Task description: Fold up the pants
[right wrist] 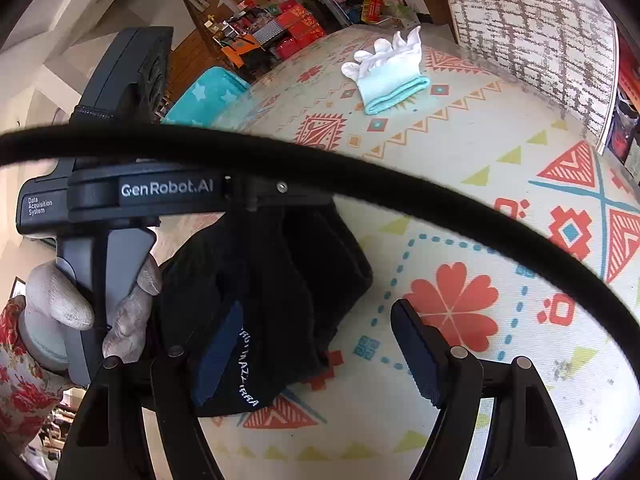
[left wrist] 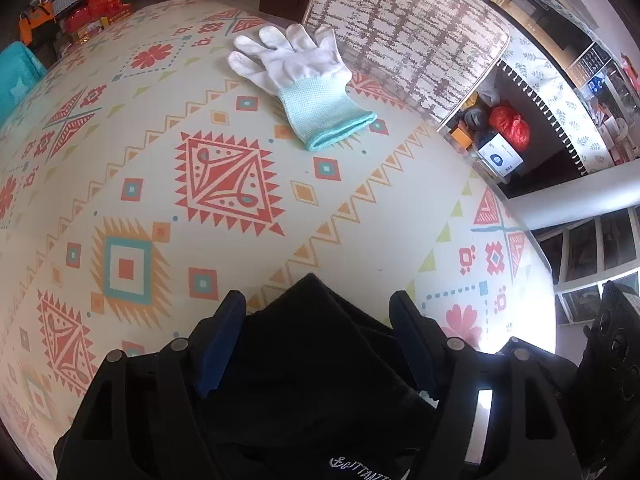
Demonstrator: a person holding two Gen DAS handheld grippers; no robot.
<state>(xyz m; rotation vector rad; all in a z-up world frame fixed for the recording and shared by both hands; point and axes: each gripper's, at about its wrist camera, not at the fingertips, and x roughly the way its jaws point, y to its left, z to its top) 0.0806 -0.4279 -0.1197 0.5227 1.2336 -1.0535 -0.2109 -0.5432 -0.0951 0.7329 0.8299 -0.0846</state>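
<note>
Up close, the left hand-held gripper has its 2 blue-padded fingers spread, with a bunch of the black pants filling the gap between them; the cloth lies against the left pad, while the right pad seems to stand just clear of it, so I cannot tell whether the jaws truly pinch it. White lettering shows on the fabric at the bottom of this view. The right hand-held gripper is open: its left finger lies against the pants' lettered edge, its right finger is apart from the cloth, over the patterned surface. In the right wrist view the pants hang bunched under the body of the left hand-held gripper, which a gloved left hand holds by its handle. A black cable arcs across that view. Beyond the pants, well apart, a white glove with a pale green cuff lies flat on the surface, near a grey-and-white woven mat.
</note>
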